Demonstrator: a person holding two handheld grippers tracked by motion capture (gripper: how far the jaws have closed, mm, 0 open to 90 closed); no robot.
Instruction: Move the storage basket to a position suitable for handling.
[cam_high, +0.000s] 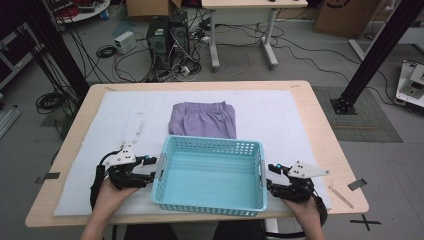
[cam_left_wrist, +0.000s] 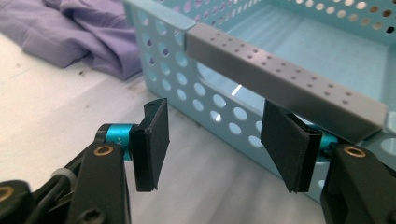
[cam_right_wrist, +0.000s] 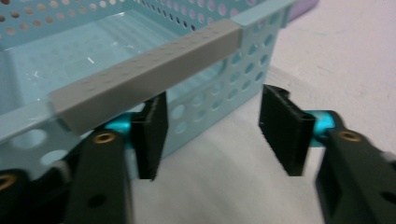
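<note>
1. At the table's near edge, centred on the white mat (cam_high: 125, 120), sits the light-blue basket (cam_high: 210, 175); it's empty.
2. Your left gripper (cam_high: 150, 162) is just beside the basket's left end, jaws part-open w/ nothing between them. In the left gripper view the grey handle (cam_left_wrist: 285, 79) sits above and beyond the pads (cam_left_wrist: 156, 140), not betw. them.
3. Your right gripper (cam_high: 272, 169) mirrors that at the right end: jaws apart, no contact w/ the grey handle (cam_right_wrist: 144, 79) seen above the pads.
4. Risk: close now and you'll likely pinch air or the perforated wall below the bar. Raise both first.
5. Risk: uneven grip → basket tilts or twists on lift.
6. Risk: pushing fwd could shove the basket onto the purple shorts (cam_high: 204, 119) lying just behind it toward the far edge.
</note>
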